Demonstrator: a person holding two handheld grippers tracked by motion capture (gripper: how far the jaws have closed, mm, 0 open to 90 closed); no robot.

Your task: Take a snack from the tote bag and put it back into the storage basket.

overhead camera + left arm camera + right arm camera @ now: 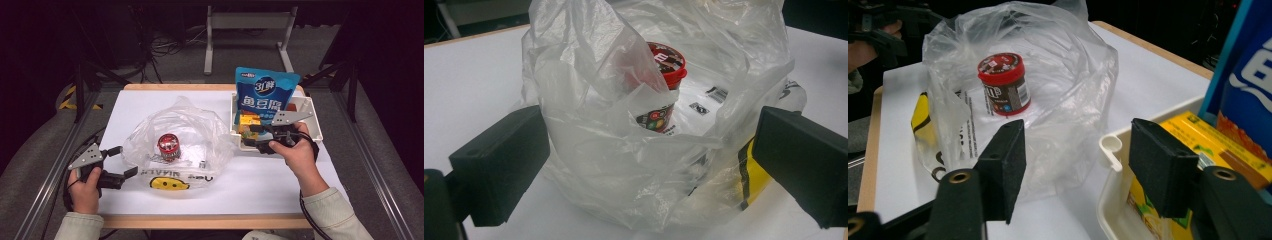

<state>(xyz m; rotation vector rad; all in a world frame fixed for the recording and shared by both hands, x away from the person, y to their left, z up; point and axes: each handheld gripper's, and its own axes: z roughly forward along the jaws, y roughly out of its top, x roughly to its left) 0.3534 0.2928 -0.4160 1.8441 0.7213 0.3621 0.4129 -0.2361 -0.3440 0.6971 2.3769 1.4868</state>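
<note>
On the white table (280,175), the clear plastic bag (195,125) sat center w/ a red-lidded candy cup (168,144) upright inside. L gripper (121,161) was spread wide at the bag's near edge, not pinching it. R gripper (256,134) hung over the white bin's (315,117) left rim, jaws apart, nothing between; yellow box (248,122) and blue pouch (265,95) in the bin.

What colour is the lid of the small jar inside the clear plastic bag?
Red; the jar lid shows best in the right gripper view.

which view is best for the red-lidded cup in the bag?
Right gripper view: the cup stands upright, lid and label seen through the thin plastic bag. Left gripper view has bag folds half covering it; high view shows it small, from above.
</note>
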